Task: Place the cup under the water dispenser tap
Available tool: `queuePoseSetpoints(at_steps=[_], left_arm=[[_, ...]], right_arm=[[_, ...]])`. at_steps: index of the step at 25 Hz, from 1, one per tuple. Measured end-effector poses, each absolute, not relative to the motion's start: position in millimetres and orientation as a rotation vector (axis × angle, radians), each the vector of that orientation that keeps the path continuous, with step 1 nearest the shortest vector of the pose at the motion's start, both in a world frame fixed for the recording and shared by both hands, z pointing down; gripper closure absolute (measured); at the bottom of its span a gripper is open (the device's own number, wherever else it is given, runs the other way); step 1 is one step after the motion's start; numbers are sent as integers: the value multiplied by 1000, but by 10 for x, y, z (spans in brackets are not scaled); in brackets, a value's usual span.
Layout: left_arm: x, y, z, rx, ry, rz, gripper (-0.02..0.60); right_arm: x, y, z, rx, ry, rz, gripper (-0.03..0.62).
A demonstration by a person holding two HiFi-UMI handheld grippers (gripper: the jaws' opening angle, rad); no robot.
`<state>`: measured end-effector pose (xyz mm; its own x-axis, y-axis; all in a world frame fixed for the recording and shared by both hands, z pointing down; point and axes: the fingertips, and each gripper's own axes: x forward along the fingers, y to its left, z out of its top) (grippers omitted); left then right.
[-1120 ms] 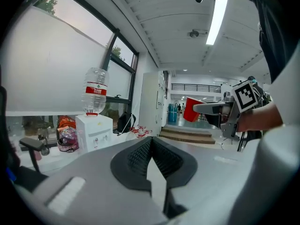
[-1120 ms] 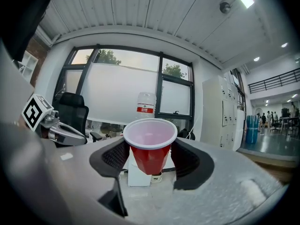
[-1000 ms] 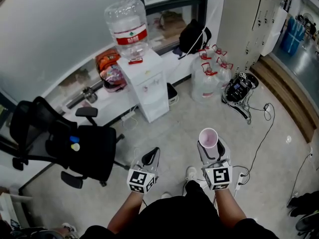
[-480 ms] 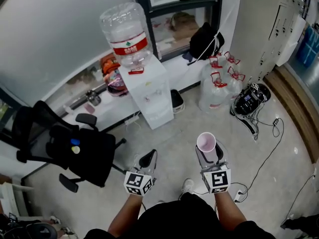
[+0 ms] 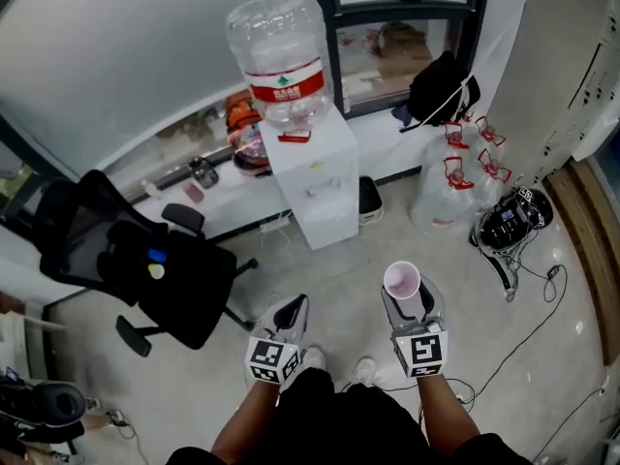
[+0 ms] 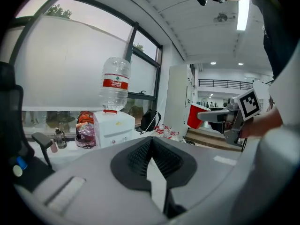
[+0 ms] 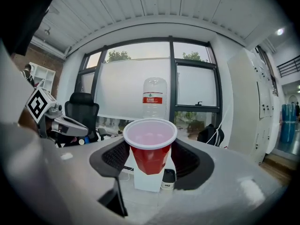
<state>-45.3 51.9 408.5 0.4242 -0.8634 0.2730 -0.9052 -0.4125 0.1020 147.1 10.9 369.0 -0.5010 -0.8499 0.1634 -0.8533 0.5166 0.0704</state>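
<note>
The red cup (image 5: 403,281) stands upright between the pads of my right gripper (image 5: 404,295), which is shut on it low at the right of the head view. In the right gripper view the cup (image 7: 150,150) fills the centre, with the white water dispenser (image 7: 144,181) showing behind and below it. The dispenser (image 5: 320,174) stands by the window with a clear bottle (image 5: 284,54) on top, some way beyond both grippers. My left gripper (image 5: 291,309) is level with the right one, shut and empty. From the left gripper view the dispenser (image 6: 112,128) is far off at the left.
A black office chair (image 5: 145,269) stands left of the dispenser. Spare water jugs (image 5: 455,187), a black bag (image 5: 436,85) and a device with cables (image 5: 509,226) lie to its right. A small black bin (image 5: 369,200) sits against the dispenser's right side.
Both grippers have moved forward across the floor toward the dispenser, which now sits more centrally in the head view. The cup stays held in the right gripper; the left stays shut.
</note>
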Motion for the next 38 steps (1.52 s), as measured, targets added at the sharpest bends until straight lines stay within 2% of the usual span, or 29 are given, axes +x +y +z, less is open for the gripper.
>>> queuePoseSetpoints(at_steps=[15, 31, 38], left_arm=[[-1307, -718, 4146, 2479, -1578, 255, 566], [-1490, -1354, 4574, 2400, -1638, 275, 566], [-1495, -1547, 5196, 2242, -1775, 285, 566]], right_arm=[[423, -1083, 3910, 1374, -2584, 21, 316], [184, -1796, 4585, 1239, -2553, 80, 315], [189, -2165, 5186, 1156, -2561, 44, 313]])
